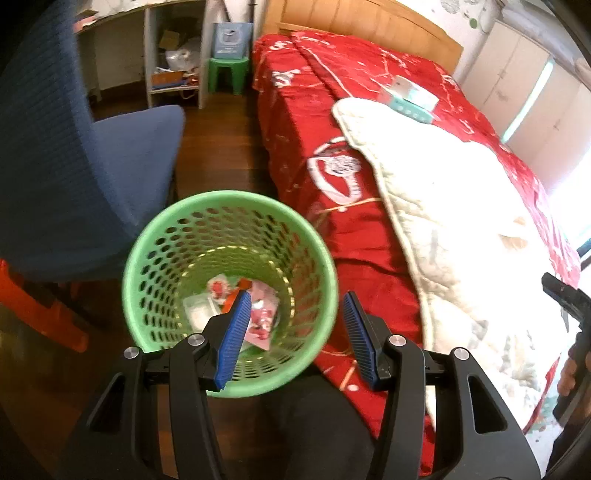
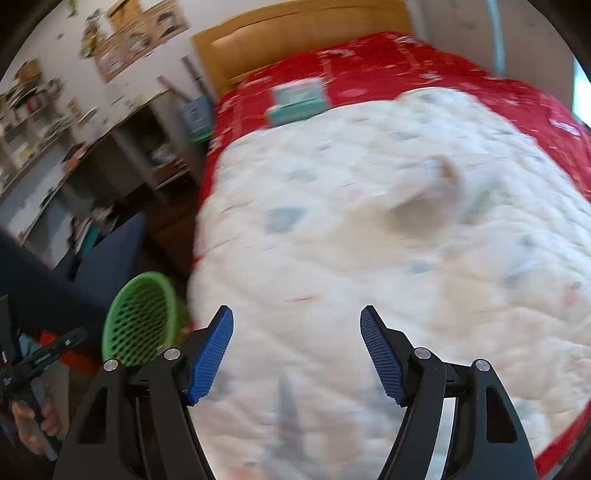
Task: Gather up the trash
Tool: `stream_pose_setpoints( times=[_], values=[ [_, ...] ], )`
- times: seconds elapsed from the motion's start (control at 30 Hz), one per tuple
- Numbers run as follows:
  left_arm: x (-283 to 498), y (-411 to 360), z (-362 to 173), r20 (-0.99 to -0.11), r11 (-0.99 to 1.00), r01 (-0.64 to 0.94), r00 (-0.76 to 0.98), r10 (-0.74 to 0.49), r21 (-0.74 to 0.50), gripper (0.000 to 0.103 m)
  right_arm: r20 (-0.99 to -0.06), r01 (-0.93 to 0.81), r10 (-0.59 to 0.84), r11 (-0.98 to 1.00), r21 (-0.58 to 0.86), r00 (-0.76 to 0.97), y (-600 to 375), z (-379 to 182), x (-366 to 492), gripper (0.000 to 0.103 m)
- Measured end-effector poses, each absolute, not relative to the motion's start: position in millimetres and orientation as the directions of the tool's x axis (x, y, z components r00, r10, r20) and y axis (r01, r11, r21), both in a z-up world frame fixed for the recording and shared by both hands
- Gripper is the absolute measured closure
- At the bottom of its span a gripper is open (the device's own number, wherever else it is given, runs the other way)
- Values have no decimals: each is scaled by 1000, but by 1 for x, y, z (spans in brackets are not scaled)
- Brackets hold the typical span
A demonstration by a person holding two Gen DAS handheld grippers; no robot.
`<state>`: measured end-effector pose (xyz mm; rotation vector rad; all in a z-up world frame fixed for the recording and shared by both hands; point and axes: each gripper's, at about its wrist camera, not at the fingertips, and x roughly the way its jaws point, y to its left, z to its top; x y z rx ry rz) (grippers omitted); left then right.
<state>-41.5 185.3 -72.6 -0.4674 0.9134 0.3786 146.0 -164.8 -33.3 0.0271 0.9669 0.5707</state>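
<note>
left gripper (image 1: 293, 308) is hanging right over the near rim of the green basket (image 1: 147, 236), jaws apart with nothing in them. one blue pad sits inside the rim line, the other just outside it toward the bed. the basket stands on the wood floor (image 1: 218, 147), and down at the bottom there's already trash (image 1: 258, 314), pinkish wrappers and a white scrap.

room is kinda tight here. the basket is wedged between the blue chair (image 1: 122, 155) on one side and the hanging edge of the red bedspread (image 1: 332, 240) on the other, looks close to touching the bedspread but i can't tell for sure. the only open strip of floor runs back between the chair and the bed toward a green stool (image 1: 227, 72) and the shelves.

right gripper (image 2: 296, 321) is over the bed, jaws apart and empty too, above the white quilt (image 2: 369, 258). that view is pretty smeared. a teal box (image 2: 299, 99) sits farther up the bed at the quilt's far edge, near the wooden headboard (image 2: 295, 33). there's a pale lump (image 2: 439, 184) on the quilt ahead of the gripper but it's too blurry to say what it is. the quilt's left edge drops off toward the basket.
</note>
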Motion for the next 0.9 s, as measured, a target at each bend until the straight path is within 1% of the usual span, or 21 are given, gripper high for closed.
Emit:
stream_pose_setpoints(
  times=[0.23, 0.43, 0.6, 0.73, 0.9],
  values=[
    [-2, 151, -64, -816, 889, -410, 573, 78, -203, 51, -769, -329, 345, 926, 185, 538, -237, -25, 186, 34],
    [38, 114, -59, -809, 935, -303, 586, 33, -182, 51, -796, -302, 268, 947, 113, 543, -268, -36, 218, 34],
    [72, 84, -57, -808, 962, -214, 589, -12, -171, 51, -820, -307, 247, 947, 92, 516, -275, -52, 236, 35],
    [99, 62, -54, -797, 977, -137, 602, -51, -165, 51, -835, -327, 242, 942, 79, 495, -275, -63, 246, 40],
    [141, 31, -51, -783, 988, -22, 612, -108, -153, 51, -846, -364, 246, 929, 66, 474, -268, -73, 257, 40]
  ],
)
